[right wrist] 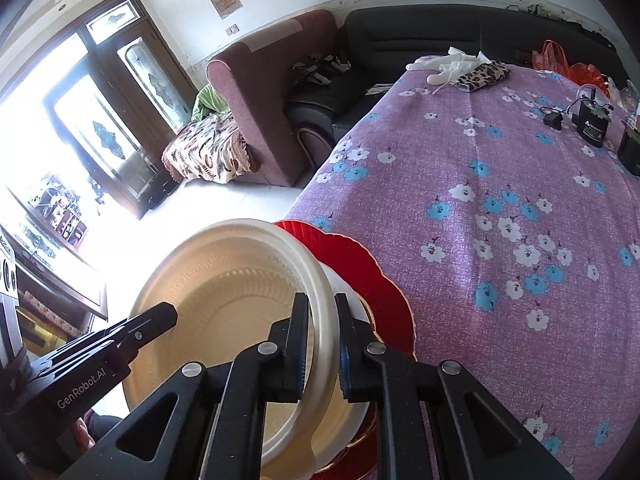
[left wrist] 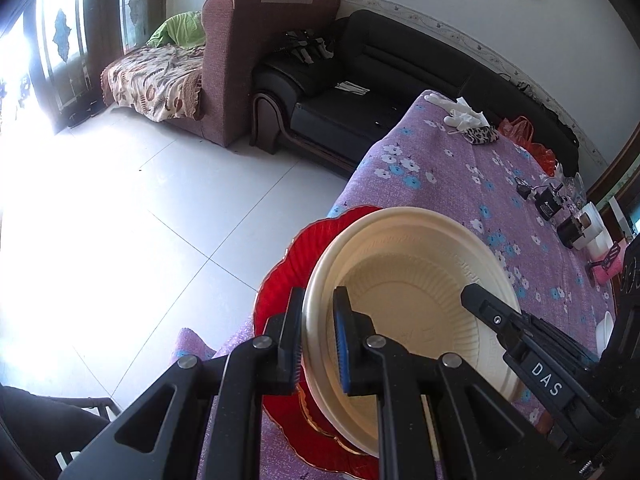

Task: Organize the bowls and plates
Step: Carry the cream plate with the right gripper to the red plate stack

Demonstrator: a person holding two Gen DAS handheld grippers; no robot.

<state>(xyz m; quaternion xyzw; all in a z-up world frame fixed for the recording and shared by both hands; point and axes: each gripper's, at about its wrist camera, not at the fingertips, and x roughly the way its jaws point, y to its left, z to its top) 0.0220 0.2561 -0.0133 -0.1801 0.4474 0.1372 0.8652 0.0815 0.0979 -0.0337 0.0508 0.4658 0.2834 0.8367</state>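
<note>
A cream ribbed bowl (left wrist: 408, 280) sits tilted over a red scalloped plate (left wrist: 288, 264) at the near corner of the table with the purple flowered cloth (left wrist: 440, 168). My left gripper (left wrist: 318, 304) is shut on the bowl's left rim, one pad inside and one outside. In the right wrist view my right gripper (right wrist: 320, 308) is shut on the opposite rim of the same bowl (right wrist: 224, 292), with the red plate (right wrist: 360, 264) beneath. Whether the bowl rests on the plate or hangs just above it I cannot tell.
White gloves (right wrist: 448, 66) and a leopard-print pouch (right wrist: 484, 76) lie at the table's far end. A black charger (right wrist: 592, 122), white cups (left wrist: 596, 232) and a pink item (left wrist: 608, 268) stand along the right side. A black sofa (left wrist: 360, 92) and tiled floor (left wrist: 160, 208) lie beyond.
</note>
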